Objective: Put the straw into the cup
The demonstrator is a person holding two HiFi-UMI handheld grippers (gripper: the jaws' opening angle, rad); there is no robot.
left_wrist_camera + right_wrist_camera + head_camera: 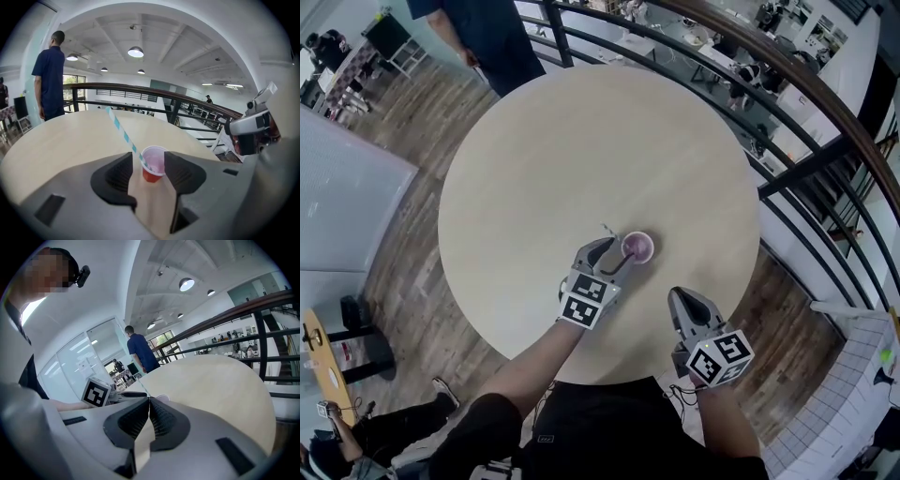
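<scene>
A small red cup (pixel 153 169) with a pale inside stands on the round wooden table (pixel 581 150), near its front edge. A blue-and-white striped straw (pixel 123 131) sits in the cup and leans up and to the left. My left gripper (pixel 149 157) is open just short of the cup, its pads apart and pressing on neither cup nor straw. In the head view the cup (pixel 637 247) sits right at the tips of the left gripper (pixel 614 255). My right gripper (pixel 684 302) hangs over the table's front edge, to the right. Its jaws (pixel 149 401) are shut with nothing between them.
A person in a dark blue top (pixel 487 37) stands at the table's far side. A dark curved railing (pixel 806 169) runs past the table on the right. A glass partition (pixel 347 187) stands at the left, over wooden flooring.
</scene>
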